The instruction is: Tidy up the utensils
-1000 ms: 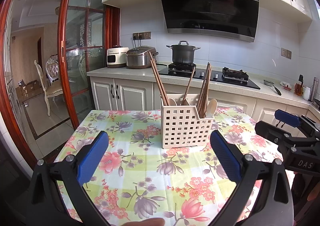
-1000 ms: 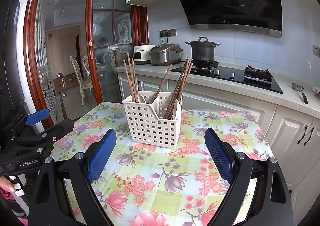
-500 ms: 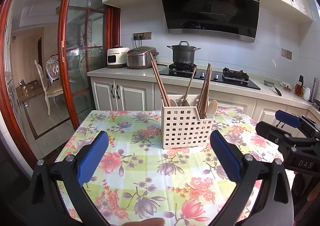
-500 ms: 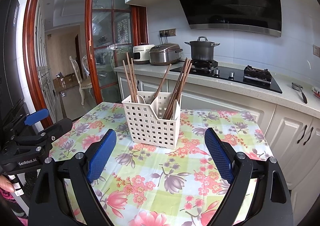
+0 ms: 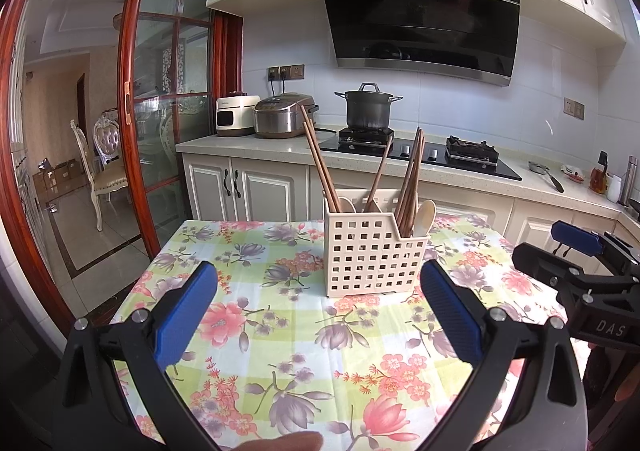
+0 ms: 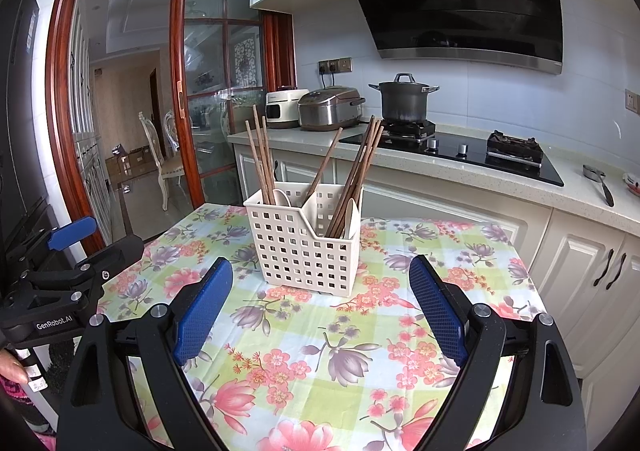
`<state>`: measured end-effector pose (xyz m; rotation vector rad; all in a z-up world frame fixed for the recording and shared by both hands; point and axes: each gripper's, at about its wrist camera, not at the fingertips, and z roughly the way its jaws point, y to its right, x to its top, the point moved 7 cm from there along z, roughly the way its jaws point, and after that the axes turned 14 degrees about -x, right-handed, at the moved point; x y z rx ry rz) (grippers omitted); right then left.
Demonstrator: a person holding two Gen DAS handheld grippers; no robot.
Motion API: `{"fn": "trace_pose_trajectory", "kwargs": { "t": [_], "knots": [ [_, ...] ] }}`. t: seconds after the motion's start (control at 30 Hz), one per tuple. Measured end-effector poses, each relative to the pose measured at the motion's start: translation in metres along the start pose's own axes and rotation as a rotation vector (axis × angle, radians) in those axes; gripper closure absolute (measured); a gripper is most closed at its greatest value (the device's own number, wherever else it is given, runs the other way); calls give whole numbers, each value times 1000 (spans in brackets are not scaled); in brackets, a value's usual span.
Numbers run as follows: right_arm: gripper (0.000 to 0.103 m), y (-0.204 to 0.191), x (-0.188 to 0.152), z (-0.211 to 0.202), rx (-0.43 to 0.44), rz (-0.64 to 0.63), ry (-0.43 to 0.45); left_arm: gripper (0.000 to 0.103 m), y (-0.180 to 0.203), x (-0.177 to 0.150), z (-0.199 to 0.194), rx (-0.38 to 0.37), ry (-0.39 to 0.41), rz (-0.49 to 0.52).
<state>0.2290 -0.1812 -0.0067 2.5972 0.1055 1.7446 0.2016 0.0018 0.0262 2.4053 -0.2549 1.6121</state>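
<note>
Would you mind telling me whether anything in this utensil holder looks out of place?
Nothing is spilled or damaged. The white utensil holder stands upright on the floral tablecloth, but chopsticks and pale spoons share compartments, leaning in different directions rather than sorted.

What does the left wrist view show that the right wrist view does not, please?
Only the left wrist view shows the bottles at the counter's far right end and a fingertip at its bottom edge. Only the right wrist view shows a hand beside the left gripper. Both share the white utensil caddy of chopsticks and spoons on the floral tablecloth, with both grippers open and empty.
</note>
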Motion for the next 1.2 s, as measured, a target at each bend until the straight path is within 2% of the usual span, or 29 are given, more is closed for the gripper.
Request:
{"fn": "trace_pose_trajectory", "kwargs": {
  "t": [0.53,1.0,1.2],
  "knots": [
    [19,1,1,-1,-4,2,2,5,1,2,-2,4,10,-1],
    [19,2,0,-2,-4,3,5,5,2,-2,9,-13,-24,-16],
    [19,2,-1,-2,-5,7,4,5,-2,-4,9,11,-28,-21]
  ]
}}
